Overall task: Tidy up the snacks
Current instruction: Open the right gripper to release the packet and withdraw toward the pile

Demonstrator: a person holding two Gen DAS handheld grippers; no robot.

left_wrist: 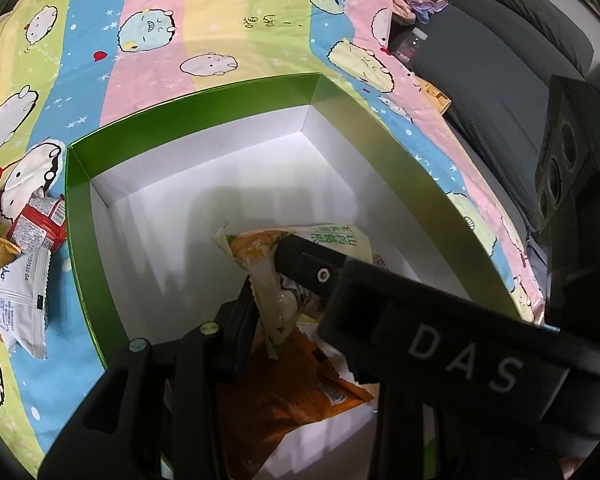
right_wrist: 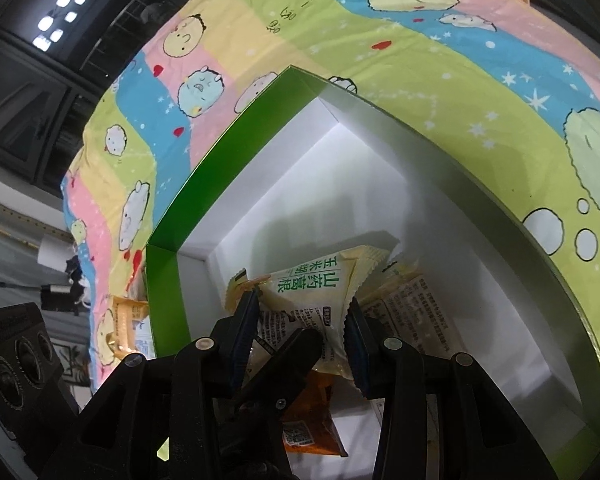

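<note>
Black fingers of both grippers meet on one pale yellow snack packet [right_wrist: 300,304] with green lettering, held up inside the green box [left_wrist: 76,184] with white inner walls. From the left wrist, the left gripper [left_wrist: 270,280] is clenched on the packet's lower part, the packet pinched between its fingers. From the right wrist, the right gripper [right_wrist: 302,322] grasps the same packet by its sides. An orange packet [left_wrist: 284,396] lies on the box floor beneath. Outside the box (on the cartoon-print bedsheet [left_wrist: 204,24]) lie a red packet [left_wrist: 40,220] and a white packet [left_wrist: 20,304].
</note>
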